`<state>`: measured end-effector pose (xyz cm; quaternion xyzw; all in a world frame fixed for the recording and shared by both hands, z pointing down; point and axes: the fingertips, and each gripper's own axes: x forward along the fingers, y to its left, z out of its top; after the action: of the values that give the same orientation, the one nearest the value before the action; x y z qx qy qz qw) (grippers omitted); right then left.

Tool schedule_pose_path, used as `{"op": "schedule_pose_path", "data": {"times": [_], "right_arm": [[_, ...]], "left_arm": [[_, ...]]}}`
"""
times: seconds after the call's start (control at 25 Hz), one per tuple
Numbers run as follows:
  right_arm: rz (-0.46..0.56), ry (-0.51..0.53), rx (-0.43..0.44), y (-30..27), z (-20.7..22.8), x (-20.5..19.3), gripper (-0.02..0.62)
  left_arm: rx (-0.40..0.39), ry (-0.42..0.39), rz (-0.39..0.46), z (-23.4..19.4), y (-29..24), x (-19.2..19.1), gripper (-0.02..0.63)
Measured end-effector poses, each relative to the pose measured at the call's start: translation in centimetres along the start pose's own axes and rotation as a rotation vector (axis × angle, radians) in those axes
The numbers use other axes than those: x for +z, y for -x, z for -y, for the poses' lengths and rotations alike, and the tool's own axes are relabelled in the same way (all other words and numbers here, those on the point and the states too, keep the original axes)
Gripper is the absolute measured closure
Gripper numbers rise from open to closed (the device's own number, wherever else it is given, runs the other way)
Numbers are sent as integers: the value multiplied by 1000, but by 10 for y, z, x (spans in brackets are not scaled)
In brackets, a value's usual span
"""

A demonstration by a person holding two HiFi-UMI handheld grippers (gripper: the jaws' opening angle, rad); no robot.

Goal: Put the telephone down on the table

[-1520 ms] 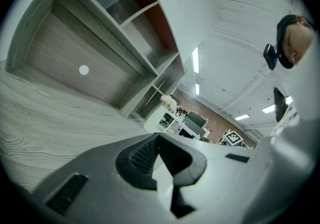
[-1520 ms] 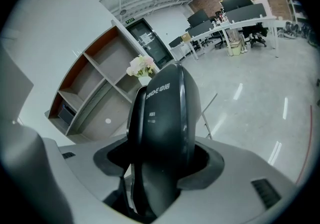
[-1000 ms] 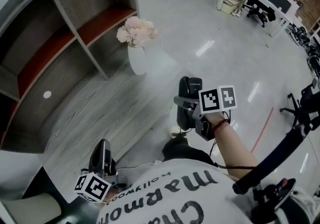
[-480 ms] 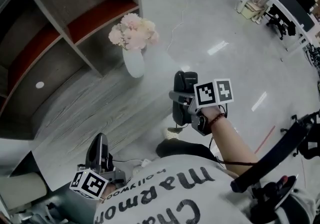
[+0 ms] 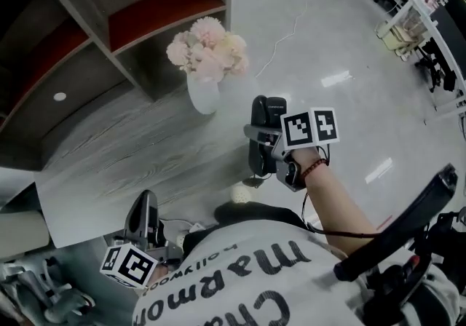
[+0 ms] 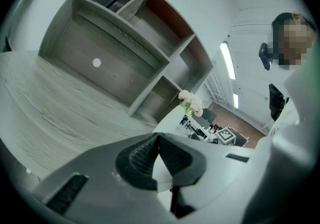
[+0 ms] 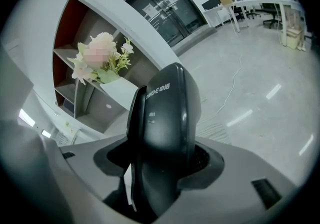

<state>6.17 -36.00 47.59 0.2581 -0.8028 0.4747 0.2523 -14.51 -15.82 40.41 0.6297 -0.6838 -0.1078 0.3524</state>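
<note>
The right gripper pinches the black telephone upright near the counter edge. The left gripper is pressed together, empty.

A glossy grey floor runs from open shelving (red-lined) to distant desks.

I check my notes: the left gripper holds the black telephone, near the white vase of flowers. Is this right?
Only the side is wrong: the right gripper holds the black telephone, near the white vase of flowers; the right gripper view shows it.
</note>
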Motion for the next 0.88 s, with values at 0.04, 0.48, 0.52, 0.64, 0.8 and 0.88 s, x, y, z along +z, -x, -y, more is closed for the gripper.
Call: {"op": "schedule_pose_path", "data": {"times": [0.04,0.48,0.52,0.64,0.8,0.88], "right_arm": [[-9,2,7,-3,0,3,316],[-121,2,33,-40,12,7,315],[-131,2,34,-44,13,6,315],[-164,10,37,-51,13,1,315],[-203,59,46,-58,9,-6,315],[-211,82,43,-62,8,-6,315]], "left_arm": [[14,3,1,0,-1,0,597],[107,19,-49,-6,-25,-11,597],[111,22,-56,-7,-28,-13,597],[121,38,-76,-9,-33,-21,597],[118,50,-109,-9,-39,-37,597],[119,64,-116,-10,-40,-45,597]]}}
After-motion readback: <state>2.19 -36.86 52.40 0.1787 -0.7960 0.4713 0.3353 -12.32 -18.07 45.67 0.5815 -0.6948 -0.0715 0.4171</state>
